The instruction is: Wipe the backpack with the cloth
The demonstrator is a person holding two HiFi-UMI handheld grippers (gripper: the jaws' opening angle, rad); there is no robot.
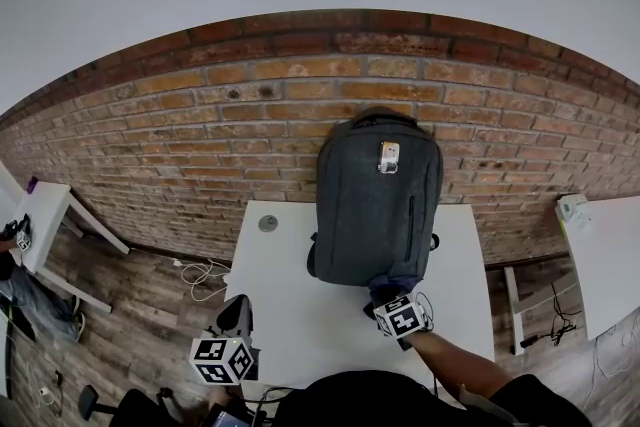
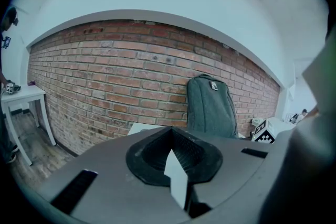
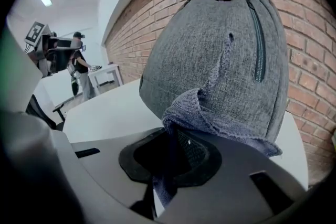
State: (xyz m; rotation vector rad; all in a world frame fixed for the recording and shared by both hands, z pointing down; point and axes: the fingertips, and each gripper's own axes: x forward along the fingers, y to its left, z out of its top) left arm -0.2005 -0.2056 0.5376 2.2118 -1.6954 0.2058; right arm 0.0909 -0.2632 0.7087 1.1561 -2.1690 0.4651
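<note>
while the backpack (image 1: 375,205) is being propped upright against the brick wall (image 1: 200,115) at the back of the white table (image 1: 290,295), as the head view shows, the right gripper (image 1: 400,315) is being held just below its bottom edge, with the blue-grey cloth (image 1: 392,287) bunched between gripper and bag. the left gripper (image 1: 222,358) is being held low at the near table edge, well apart from the bag.

in the left gripper view, the jaws are being shown pressed together with nothing between them, and the backpack (image 2: 211,107) is being seen far off against the wall.

in the right gripper view, the jaws are being shown clamped on a fold of the cloth (image 3: 210,115), whose loose end appears to be lying against the backpack's (image 3: 220,55) lower front. the cloth is judged soft, light and floppy, so it is best gripped on a thick fold. the backpack is judged soft-sided and only leaning, so hard strokes could shift it; steadying at its top or side may be called for.
</note>
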